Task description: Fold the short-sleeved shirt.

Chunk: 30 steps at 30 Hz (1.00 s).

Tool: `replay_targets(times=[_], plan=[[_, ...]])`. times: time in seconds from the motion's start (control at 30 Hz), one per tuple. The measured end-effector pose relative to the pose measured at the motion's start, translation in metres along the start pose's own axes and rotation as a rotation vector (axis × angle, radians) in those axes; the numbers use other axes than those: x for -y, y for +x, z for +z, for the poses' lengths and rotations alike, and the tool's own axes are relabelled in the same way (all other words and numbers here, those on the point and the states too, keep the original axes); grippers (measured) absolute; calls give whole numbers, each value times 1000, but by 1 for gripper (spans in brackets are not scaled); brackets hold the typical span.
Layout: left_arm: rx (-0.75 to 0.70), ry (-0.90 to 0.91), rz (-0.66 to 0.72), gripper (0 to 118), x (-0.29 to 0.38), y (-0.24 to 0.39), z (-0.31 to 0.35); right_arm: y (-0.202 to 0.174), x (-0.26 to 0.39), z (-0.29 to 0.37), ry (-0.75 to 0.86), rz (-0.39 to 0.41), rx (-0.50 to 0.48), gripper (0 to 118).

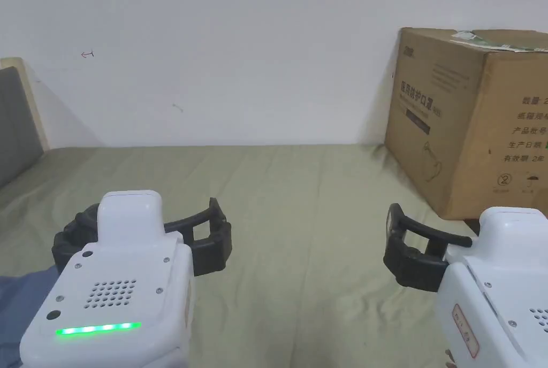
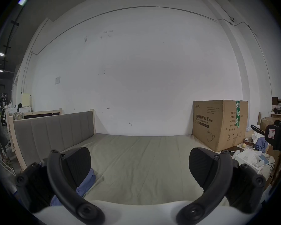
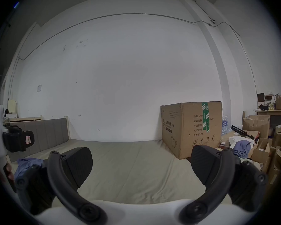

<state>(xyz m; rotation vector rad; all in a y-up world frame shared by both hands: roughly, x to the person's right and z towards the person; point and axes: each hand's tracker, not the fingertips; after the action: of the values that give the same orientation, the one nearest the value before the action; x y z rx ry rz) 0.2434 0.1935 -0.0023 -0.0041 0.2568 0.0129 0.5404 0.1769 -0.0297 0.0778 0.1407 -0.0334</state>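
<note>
Shirt (image 1: 21,299): blue, crumpled, on the bed (image 1: 299,198) at its near-left edge, below and left of the left gripper (image 1: 144,240). Long axis cannot be determined; garment is bunched.

Left gripper is nearer; in the left gripper view the shirt (image 2: 86,184) lies just behind its left-side finger (image 2: 78,165). Right gripper (image 1: 428,251) is well apart from it, near the cardboard box (image 1: 471,117).

Fingers, both units: spread wide, empty, touching nothing, held above the bed.

Est. status: fold not begun. Next move likely req. left gripper to go down-left to the fabric.
</note>
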Motion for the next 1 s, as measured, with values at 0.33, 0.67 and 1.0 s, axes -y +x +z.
replay_targets(times=[0.33, 0.67, 1.0], plan=[[-3, -7, -4, 118, 3, 0, -2, -3, 1, -2, -2, 12, -9, 118], [-140, 376, -1395, 118, 59, 74, 0, 86, 97, -24, -539, -1563, 189, 118], [22, 80, -844, 118, 28, 59, -12, 94, 79, -2, -328, -1266, 144, 118]])
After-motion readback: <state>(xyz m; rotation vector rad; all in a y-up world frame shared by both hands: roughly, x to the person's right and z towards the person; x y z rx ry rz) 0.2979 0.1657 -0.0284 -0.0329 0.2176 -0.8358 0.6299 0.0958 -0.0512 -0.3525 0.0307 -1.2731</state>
